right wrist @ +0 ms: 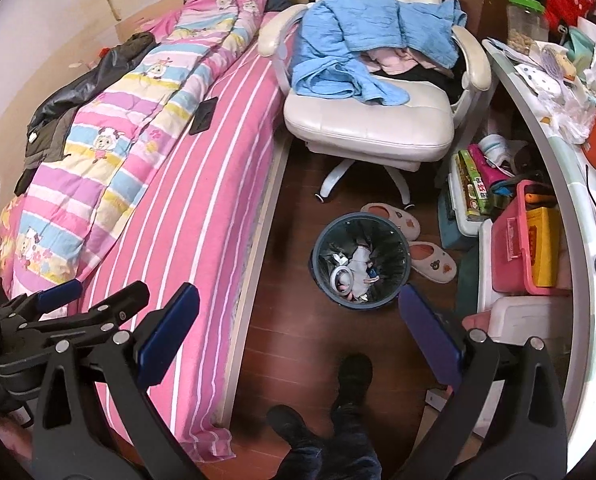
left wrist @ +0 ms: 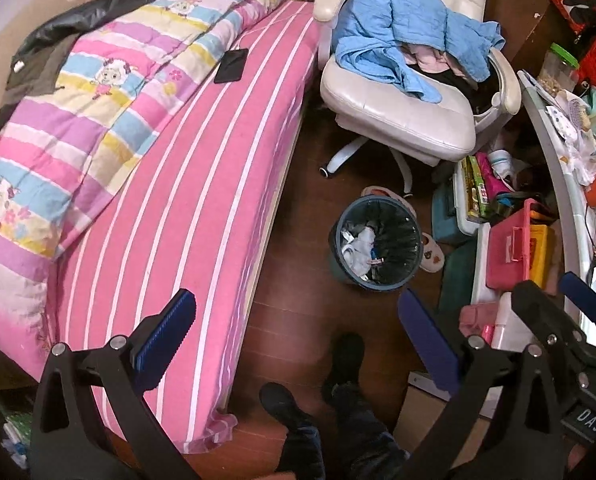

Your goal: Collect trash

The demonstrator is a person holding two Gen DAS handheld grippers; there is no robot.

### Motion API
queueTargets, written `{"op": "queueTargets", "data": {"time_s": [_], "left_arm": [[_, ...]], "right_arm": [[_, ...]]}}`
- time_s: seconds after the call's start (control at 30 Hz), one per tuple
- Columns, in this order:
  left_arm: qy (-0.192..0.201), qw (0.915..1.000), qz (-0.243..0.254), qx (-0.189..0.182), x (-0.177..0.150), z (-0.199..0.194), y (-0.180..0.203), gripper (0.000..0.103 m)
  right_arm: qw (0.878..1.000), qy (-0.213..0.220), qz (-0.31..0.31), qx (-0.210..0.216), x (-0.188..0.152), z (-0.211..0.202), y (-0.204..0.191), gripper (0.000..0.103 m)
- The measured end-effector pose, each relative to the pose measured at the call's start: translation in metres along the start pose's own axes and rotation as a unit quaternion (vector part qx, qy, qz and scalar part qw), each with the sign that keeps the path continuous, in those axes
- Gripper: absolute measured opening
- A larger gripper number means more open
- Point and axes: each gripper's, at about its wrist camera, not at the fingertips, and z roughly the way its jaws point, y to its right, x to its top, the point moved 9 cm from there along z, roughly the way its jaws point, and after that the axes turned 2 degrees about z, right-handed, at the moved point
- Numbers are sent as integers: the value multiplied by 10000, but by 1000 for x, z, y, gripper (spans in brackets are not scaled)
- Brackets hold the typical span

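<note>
Both claws hang open and empty over the floor beside the bed.
The left claw [left wrist: 298,344] and right claw [right wrist: 300,330] are spread wide, gripping nothing. The lined trash bin [right wrist: 361,261] stands on the wooden floor [right wrist: 298,344] at 12 o'clock, holding crumpled paper and a tape roll [right wrist: 341,278], slippers [right wrist: 432,262] just beside it at 2 o'clock.

Wood floor [right wrist: 298,340] bears bin [right wrist: 361,264], slippers [right wrist: 432,262], chair [right wrist: 370,128].

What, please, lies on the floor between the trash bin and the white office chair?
A pair of pale slippers lies there, just behind the trash bin and before the white office chair base; the right wrist view shows it best. Otherwise bare wooden floor.
</note>
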Motion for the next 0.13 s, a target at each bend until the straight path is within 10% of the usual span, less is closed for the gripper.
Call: {"op": "queueTargets", "data": {"time_s": [0.13], "left_arm": [[8, 10000, -88, 31, -5, -3, -15, 98]], "right_arm": [[10000, 1, -59, 9, -3, -1, -10, 99]]}}
